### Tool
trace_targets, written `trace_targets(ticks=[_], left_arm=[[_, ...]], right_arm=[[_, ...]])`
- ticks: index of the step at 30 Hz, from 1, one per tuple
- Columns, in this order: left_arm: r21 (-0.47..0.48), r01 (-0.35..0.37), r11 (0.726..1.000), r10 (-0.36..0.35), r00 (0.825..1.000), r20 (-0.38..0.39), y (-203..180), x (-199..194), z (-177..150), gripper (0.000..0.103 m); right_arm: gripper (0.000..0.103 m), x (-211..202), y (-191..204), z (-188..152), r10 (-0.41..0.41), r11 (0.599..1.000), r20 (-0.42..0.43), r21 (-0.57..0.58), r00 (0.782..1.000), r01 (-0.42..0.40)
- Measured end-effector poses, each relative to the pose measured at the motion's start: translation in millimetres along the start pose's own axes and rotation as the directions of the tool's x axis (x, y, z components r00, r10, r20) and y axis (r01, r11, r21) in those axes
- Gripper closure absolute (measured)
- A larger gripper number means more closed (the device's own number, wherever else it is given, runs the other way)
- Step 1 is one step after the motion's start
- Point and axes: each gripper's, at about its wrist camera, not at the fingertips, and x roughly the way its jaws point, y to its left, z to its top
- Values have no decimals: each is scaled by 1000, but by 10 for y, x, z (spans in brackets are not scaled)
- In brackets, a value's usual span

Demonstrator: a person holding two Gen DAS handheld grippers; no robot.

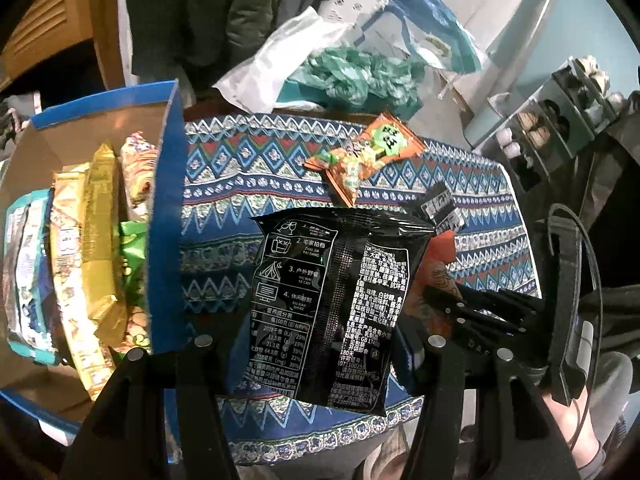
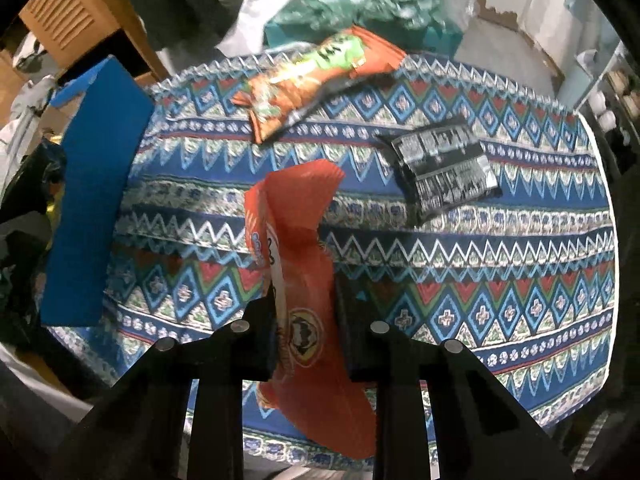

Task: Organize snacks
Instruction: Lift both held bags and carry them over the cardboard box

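My left gripper (image 1: 316, 344) is shut on a black snack packet (image 1: 328, 304) with white print and holds it above the patterned tablecloth (image 1: 248, 168), just right of the blue cardboard box (image 1: 166, 216). The box holds several snack packets (image 1: 96, 240) standing on edge. My right gripper (image 2: 306, 320) is shut on an orange-red snack packet (image 2: 304, 288) and holds it above the cloth; it also shows in the left wrist view (image 1: 438, 264). An orange and green packet (image 2: 312, 80) and a small black packet (image 2: 444, 168) lie on the cloth further back.
The blue box wall (image 2: 88, 208) stands at the left of the right wrist view. White and green plastic bags (image 1: 320, 68) are heaped behind the table. A wooden cabinet (image 1: 60, 20) stands at the far left. A rack of shoes (image 1: 560, 120) is at the right.
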Motion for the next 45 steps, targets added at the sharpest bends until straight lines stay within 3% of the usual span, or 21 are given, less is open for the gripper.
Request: trace_targets(ticks=[16, 29, 37, 45], left_arm=[[-55, -30, 998, 36, 994, 100, 348, -519, 23, 43], [-153, -92, 984, 120, 975, 185, 942, -955, -12, 43], [-226, -147, 963, 195, 958, 209, 1372, -1103, -109, 43], [-290, -188, 938, 248, 951, 186, 1751, -1083, -183, 43]], right_arm=[[82, -439, 531, 272, 64, 996, 98, -68, 993, -57], [82, -732, 1364, 641, 145, 975, 158, -191, 977, -114], [82, -762, 2001, 767, 208, 949, 149, -271, 967, -162], [82, -577, 2510, 800, 241, 929, 98, -310, 966, -200]])
